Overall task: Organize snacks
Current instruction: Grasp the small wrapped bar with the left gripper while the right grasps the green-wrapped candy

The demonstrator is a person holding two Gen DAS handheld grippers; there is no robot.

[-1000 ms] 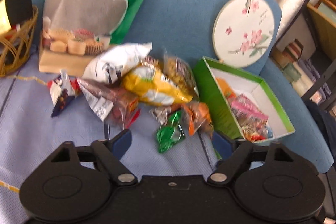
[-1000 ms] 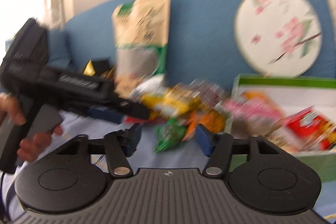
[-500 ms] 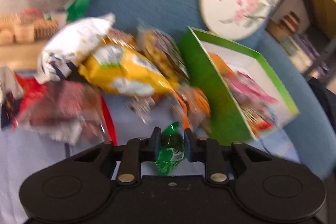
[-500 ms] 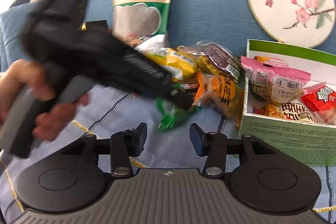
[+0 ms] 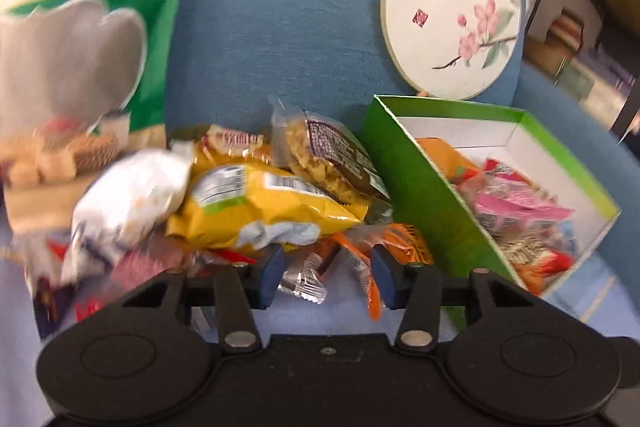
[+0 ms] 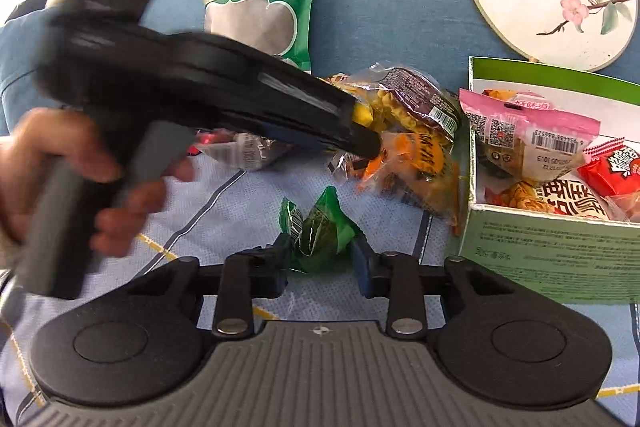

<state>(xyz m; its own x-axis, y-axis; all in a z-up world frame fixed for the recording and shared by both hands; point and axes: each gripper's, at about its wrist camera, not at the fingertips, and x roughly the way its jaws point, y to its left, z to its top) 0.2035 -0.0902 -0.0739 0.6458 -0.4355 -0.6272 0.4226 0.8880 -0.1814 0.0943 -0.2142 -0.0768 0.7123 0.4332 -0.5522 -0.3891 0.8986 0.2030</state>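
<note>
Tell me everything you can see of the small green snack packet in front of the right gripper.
The green snack packet is a small crinkled foil wrapper with a pale printed patch on its left flap. It lies on the light blue cloth, apart from the snack pile. The right gripper, just closing, has its blue pads against its sides.

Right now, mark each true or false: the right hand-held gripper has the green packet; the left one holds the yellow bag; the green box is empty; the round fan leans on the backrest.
1. The right hand-held gripper has its pads on the green packet: true.
2. The left hand-held gripper holds the yellow bag: false; it is open, a small silver wrapper between its fingers.
3. The green box is empty: false; it holds snacks.
4. The round fan leans on the blue backrest: true.
</note>
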